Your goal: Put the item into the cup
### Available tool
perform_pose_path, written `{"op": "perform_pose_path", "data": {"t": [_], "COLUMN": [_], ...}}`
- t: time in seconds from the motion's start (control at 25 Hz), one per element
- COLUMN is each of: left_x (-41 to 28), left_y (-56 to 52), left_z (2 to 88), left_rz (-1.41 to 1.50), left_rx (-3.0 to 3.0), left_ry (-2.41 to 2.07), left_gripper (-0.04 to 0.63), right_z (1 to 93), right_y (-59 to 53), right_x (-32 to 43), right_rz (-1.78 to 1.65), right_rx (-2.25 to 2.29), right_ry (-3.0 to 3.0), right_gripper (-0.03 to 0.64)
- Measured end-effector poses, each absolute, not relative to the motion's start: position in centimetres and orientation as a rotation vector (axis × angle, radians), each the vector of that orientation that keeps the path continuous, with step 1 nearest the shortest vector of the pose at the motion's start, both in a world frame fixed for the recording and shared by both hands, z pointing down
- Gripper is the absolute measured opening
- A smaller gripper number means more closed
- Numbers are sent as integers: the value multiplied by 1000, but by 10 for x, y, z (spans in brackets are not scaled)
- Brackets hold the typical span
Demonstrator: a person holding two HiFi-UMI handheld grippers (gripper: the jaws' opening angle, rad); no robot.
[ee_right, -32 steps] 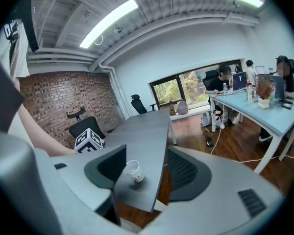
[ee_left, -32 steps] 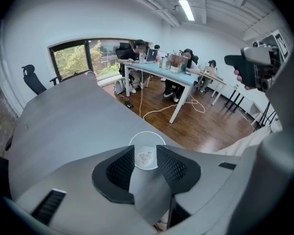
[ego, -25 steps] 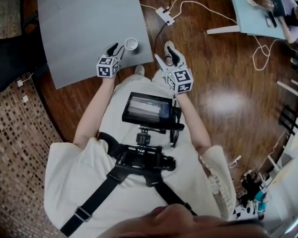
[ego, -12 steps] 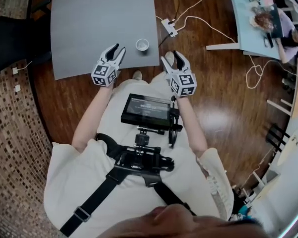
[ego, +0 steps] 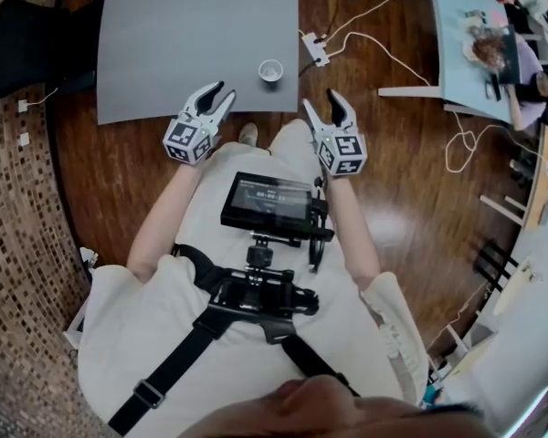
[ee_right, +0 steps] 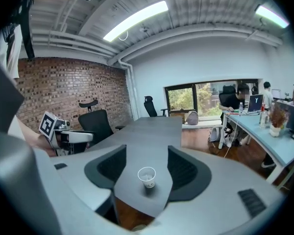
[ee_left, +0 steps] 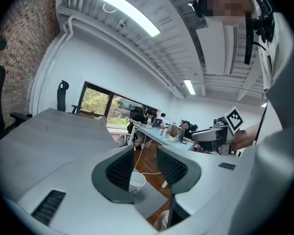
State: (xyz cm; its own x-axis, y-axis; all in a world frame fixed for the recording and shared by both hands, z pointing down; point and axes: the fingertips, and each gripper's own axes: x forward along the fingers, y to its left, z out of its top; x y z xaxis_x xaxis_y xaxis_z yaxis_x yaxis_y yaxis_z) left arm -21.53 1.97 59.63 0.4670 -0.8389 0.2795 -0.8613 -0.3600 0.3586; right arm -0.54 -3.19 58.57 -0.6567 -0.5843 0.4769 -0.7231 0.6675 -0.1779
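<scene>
A small white paper cup (ego: 270,69) stands near the front right corner of the grey table (ego: 192,35). No loose item shows in any view, and I cannot tell what the cup holds. My left gripper (ego: 217,97) is open and empty at the table's front edge, left of and nearer than the cup. My right gripper (ego: 323,106) is open and empty over the wooden floor, just right of the table's corner. In the left gripper view the cup (ee_left: 136,182) shows between the open jaws (ee_left: 146,165), well ahead. The right gripper view frames the cup (ee_right: 147,176) the same way, beyond that gripper (ee_right: 146,155).
A black office chair (ego: 27,35) stands at the table's far left. A power strip (ego: 314,47) and white cables lie on the wooden floor to the right. A light desk (ego: 461,53) with people sits at the far right. A monitor rig (ego: 269,203) hangs on the person's chest.
Both grippers have drawn back from the table. The left one was over the tabletop beside the cup and now sits at the front edge. The cup has not moved.
</scene>
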Motion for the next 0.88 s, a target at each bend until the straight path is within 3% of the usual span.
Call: {"op": "perform_pose_path", "data": {"t": [0.48,0.88], "left_x": [-198,-186], "left_y": [72,93], "left_z": [607,604], "left_rz": [182,165], "left_rx": [2034,1998], "left_ry": [-1640,-1658], "left_gripper": [147,147], "right_z": [551,539], "right_y": [6,18], "right_x": [37,28], "right_rz": [391,329], "right_rx": [942,848], "right_ry": [-2645,-2764], "right_gripper": [281,279]}}
